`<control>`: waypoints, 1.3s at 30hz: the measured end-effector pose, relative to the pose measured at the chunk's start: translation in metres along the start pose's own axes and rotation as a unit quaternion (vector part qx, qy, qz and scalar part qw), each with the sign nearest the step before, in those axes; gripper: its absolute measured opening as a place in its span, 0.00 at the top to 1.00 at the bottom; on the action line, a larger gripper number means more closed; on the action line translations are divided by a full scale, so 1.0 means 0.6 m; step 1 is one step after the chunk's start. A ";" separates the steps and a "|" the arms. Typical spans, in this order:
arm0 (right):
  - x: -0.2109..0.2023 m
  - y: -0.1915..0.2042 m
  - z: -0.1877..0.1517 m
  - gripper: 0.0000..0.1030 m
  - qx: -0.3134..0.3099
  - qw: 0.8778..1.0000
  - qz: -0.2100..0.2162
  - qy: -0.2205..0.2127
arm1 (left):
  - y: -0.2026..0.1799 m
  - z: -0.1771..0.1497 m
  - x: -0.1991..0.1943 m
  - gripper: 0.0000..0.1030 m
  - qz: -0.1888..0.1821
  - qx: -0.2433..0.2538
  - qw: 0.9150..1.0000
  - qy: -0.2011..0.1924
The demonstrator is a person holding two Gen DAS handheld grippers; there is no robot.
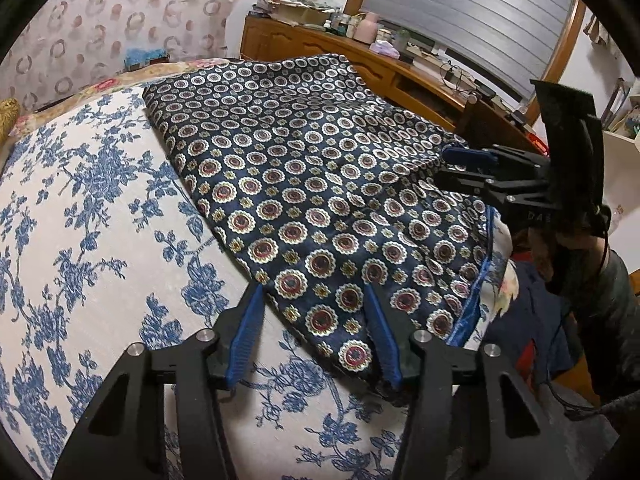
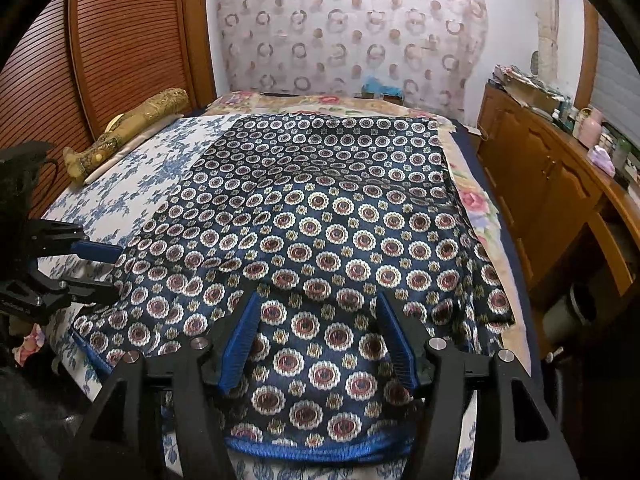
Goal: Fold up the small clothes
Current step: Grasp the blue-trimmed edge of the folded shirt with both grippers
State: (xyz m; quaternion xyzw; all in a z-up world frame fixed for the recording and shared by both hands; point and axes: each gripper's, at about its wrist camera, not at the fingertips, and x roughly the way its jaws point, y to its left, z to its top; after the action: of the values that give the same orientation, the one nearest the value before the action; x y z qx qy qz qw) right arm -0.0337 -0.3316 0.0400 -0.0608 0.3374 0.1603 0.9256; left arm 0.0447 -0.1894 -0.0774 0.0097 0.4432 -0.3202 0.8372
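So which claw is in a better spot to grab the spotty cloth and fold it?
Probably the left. The left gripper is open right at a corner edge of the patterned cloth, easy to pinch. The right gripper is open too, but over the cloth's middle near the blue hem.

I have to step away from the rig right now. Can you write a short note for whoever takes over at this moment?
Left gripper: open, at the near left corner of the patterned garment, not gripping.
Right gripper: open, over the near blue-trimmed hem, not gripping.
The garment lies spread on the floral bedsheet, with one fold line already showing across it.
Left to do: grip the near edge with both grippers and fold it over, then smooth it.
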 end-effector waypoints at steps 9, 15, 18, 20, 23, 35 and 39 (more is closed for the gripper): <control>-0.006 0.017 -0.012 0.40 0.000 1.000 -0.002 -0.003 | -0.008 -0.015 -0.008 0.58 -0.009 0.003 1.000 0.001; -0.007 0.041 -0.018 0.38 -0.011 1.000 0.010 -0.001 | -0.009 -0.005 -0.013 0.96 -0.028 0.005 1.000 -0.008; -0.016 0.051 -0.021 0.38 -0.012 1.000 0.024 -0.002 | -0.012 0.013 -0.036 0.97 -0.031 0.007 0.999 -0.035; -0.022 0.059 -0.023 0.37 -0.017 0.999 0.032 -0.004 | -0.016 0.028 -0.045 0.97 -0.033 0.008 0.998 -0.048; -0.036 0.075 -0.022 0.37 -0.026 0.999 0.037 -0.012 | -0.017 0.056 -0.057 0.97 -0.026 0.011 0.997 -0.067; -0.074 0.097 -0.035 0.37 -0.048 0.997 0.049 -0.021 | 0.016 0.125 -0.028 0.97 -0.006 -0.010 0.997 -0.080; -0.064 0.097 -0.043 0.37 -0.055 0.997 0.046 -0.010 | 0.026 0.128 -0.024 0.97 -0.001 -0.015 0.997 -0.079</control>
State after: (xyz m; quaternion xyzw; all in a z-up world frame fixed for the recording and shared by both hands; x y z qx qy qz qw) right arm -0.0967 -0.2923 0.0446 -0.0948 0.3213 0.2218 0.9157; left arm 0.1040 -0.1924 -0.0242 -0.0290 0.3801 -0.3140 0.8695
